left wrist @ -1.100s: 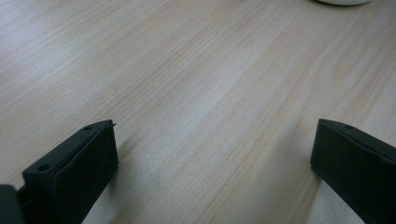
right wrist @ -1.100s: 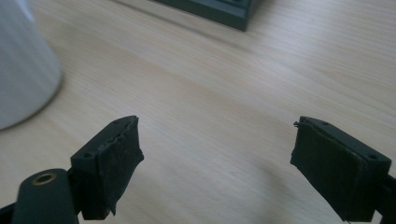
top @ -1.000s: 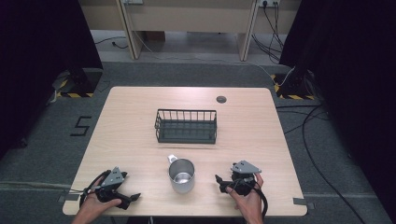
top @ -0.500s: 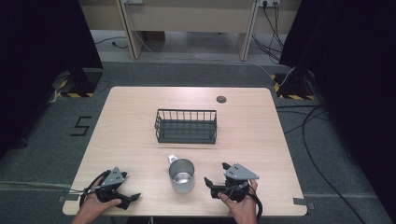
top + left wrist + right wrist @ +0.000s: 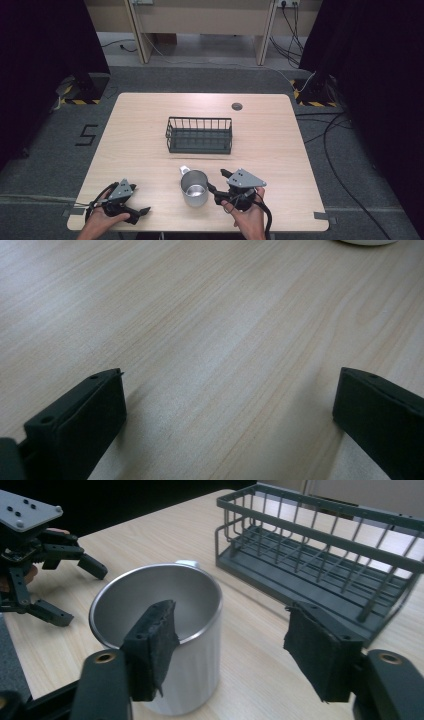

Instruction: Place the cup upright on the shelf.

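A steel mug [image 5: 194, 187] stands upright near the table's front edge, its handle turned toward the wire basket [image 5: 199, 135] behind it. My right gripper [image 5: 216, 184] is at the mug's right side. In the right gripper view its jaws have just been closing. One pad [image 5: 150, 647] hangs over the near rim of the mug [image 5: 165, 625]. The other pad [image 5: 320, 660] stands apart to the right, with bare table between it and the mug's wall, so the right gripper [image 5: 235, 655] is open. My left gripper [image 5: 139, 207] rests on the table at the front left, open and with nothing between its fingers [image 5: 225, 410].
The dark wire basket [image 5: 320, 555] sits mid-table with nothing in it that I can see. A round cable hole [image 5: 237, 106] lies at the back right of the table [image 5: 140, 145]. The left gripper [image 5: 82, 595] shows beyond the mug. The front edge runs just under both hands.
My right gripper has moved left to the mug and risen a little, and its jaws have narrowed. The left gripper and the mug have kept still.
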Motion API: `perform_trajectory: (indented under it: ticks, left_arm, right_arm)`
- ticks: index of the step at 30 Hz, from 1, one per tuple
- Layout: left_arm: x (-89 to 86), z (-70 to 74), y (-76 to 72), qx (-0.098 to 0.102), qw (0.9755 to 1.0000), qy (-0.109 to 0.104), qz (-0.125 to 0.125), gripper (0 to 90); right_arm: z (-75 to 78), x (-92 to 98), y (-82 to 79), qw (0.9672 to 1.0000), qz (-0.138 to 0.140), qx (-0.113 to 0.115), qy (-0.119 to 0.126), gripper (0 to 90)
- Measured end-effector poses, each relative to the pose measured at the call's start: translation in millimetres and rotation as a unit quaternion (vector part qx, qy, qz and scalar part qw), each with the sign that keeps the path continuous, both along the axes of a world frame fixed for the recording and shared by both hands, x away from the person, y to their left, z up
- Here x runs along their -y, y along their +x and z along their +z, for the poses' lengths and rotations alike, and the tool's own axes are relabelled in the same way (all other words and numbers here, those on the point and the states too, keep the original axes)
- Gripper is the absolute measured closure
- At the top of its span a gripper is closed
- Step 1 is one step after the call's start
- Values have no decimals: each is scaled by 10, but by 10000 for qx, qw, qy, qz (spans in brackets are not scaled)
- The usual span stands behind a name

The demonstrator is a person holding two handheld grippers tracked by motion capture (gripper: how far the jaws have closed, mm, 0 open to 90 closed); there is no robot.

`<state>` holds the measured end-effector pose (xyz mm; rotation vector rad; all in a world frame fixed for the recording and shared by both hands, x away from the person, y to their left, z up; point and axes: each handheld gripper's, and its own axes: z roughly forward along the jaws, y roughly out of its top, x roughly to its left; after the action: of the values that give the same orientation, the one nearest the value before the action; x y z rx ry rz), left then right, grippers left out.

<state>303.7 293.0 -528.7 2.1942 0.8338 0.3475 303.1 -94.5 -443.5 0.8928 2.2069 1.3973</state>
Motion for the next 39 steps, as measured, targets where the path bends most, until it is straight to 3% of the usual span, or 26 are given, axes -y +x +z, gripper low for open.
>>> perform_trajectory:
  ticks: [15,19,22,27,35,39]
  left_arm:
    - [0,0,-1,-5,10000,-3,4,0]
    - [0,0,-1,-6,10000,-3,5,0]
    - [1,0,-1,-6,10000,-7,7,0]
    - [1,-1,-1,-7,10000,-8,7,0]
    - [0,0,-1,-7,10000,-3,5,0]
    - [0,0,-1,-7,10000,-1,3,0]
  right_arm:
    - [-46,-228,176,9996,189,-119,-187,645]
    - [-73,-260,252,9993,214,-168,-264,747]
    - [-97,-273,297,9990,322,-240,-182,801]
    - [-97,-300,347,9987,426,-143,-259,840]
    - [-102,-310,473,9966,783,-167,-214,858]
    - [-97,-321,568,9939,1064,-78,-282,854]
